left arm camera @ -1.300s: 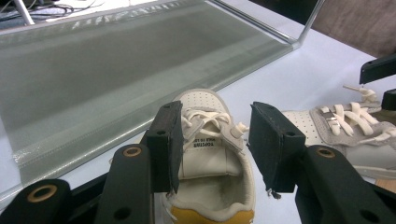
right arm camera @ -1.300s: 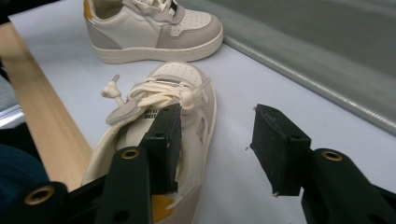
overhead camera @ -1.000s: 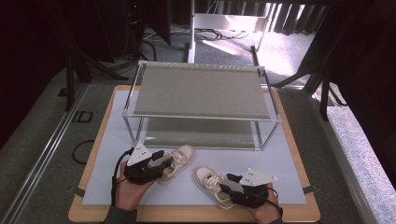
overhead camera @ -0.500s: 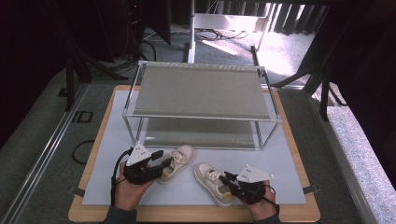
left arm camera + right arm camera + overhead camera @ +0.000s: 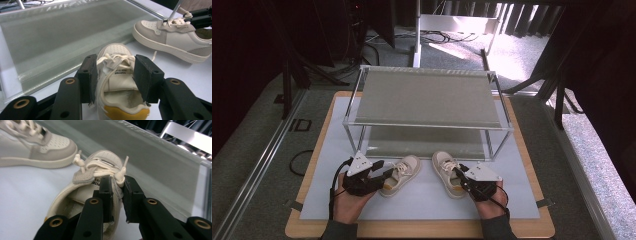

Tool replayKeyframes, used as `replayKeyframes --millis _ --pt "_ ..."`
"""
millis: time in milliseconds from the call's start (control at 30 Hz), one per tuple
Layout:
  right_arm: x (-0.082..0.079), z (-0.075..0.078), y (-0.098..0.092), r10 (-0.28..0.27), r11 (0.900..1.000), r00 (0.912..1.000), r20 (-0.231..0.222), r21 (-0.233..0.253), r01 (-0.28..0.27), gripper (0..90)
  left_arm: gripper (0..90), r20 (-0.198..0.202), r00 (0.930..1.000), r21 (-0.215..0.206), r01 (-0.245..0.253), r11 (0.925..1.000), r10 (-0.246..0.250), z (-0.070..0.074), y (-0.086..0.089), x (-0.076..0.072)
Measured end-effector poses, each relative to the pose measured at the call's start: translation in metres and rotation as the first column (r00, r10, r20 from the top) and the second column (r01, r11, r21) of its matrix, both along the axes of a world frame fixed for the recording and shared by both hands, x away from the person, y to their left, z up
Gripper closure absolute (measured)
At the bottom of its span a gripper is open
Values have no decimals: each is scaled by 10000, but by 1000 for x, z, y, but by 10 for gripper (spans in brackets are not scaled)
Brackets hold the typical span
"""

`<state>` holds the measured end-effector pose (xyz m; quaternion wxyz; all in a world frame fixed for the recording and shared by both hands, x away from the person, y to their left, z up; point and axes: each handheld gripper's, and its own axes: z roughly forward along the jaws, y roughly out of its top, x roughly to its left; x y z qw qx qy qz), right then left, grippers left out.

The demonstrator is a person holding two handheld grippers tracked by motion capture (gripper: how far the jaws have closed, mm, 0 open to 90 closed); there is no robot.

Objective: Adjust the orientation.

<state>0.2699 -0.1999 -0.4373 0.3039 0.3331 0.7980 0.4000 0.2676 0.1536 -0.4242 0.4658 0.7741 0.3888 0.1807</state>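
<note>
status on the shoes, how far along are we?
Done: both sneakers are gripped. The left hand-held gripper straddles the left sneaker across its tongue; the right hand-held gripper pinches one side of the right sneaker.
In hand: both sit on the white mat, toes toward the glass rack.
Left: probably placing them on the rack; neither shelf holds a shoe.

We found a two-tier rack (image 5: pixel 427 97) at the far middle of the mat (image 5: pixel 327 130), which lay on the table (image 5: pixel 422 229). Near of the rack, two shoes stood side by side: the left shoe (image 5: pixel 402 172) lay to the left, the right shoe (image 5: pixel 447 172) just to its right, both toes pointing far. The left gripper (image 5: pixel 379 175) sat at the near end of the left shoe, the right gripper (image 5: pixel 462 177) at that of the right shoe.
</note>
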Motion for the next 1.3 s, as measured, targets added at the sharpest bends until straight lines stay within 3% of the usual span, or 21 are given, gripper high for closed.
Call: replayKeyframes --millis 200,267,300,333,367,433,533,600,700,733,833,900,1033,1133,1300 --pt "2 -10 5 -125 9980 9999 77 -618 130 785 529 -127 9999 91 -3 10000 4 -4 1 2" --pt "1 -11 6 -113 9982 9999 76 -596 117 784 527 -199 9998 74 68 9999 -67 -5 0 4" --pt "1 -12 6 -95 9981 9999 50 -615 98 783 522 -237 9996 32 127 9999 -126 -6 1 4" --pt "0 -13 6 -93 9980 10000 -31 -620 91 776 501 -262 9984 -369 484 9981 -494 -6 2 3" --pt "0 -13 6 -93 9980 10000 -31 -620 91 776 491 -262 9984 -369 484 9981 -494 -6 2 3" --pt "0 -13 6 -92 9988 9999 -101 -487 87 757 446 -136 9975 -442 691 9966 -698 -4 1 1" --pt "0 -11 3 60 10000 9993 -362 30 -58 666 392 43 9961 -67 883 9961 -883 -2 -4 -4" --pt "-3 -7 0 175 9994 9988 -454 290 -162 561 309 3 9964 122 847 9963 -847 -3 -5 -6" --pt "-7 -4 -3 327 9977 9979 -561 604 -293 512 260 -162 9963 141 843 9963 -841 -5 -4 -6" --pt "-10 -2 -6 436 9947 9969 -659 960 -371 458 231 -196 9962 78 847 9964 -846 -6 -3 -6" --pt "-14 1 -9 641 9908 9948 -793 1238 -540 432 211 -153 9958 79 900 9959 -899 -9 0 -8" --pt "-19 6 -12 1065 9827 9894 -989 1622 -895 392 211 -5 9948 103 1021 9947 -1021 -13 4 -12" --pt "-27 9 -13 1400 9805 9844 -1062 1533 -1229 315 210 -111 9941 18 1083 9941 -1082 -20 8 -16" --pt "-30 -1 -14 1399 9837 9805 -1378 1322 -1218 279 179 -303 9943 62 1029 9947 -1027 -26 9 -18" --pt "-28 -12 -16 1280 9864 9765 -1732 1246 -1072 264 173 -242 9923 41 1216 9926 -1215 -33 9 -18"
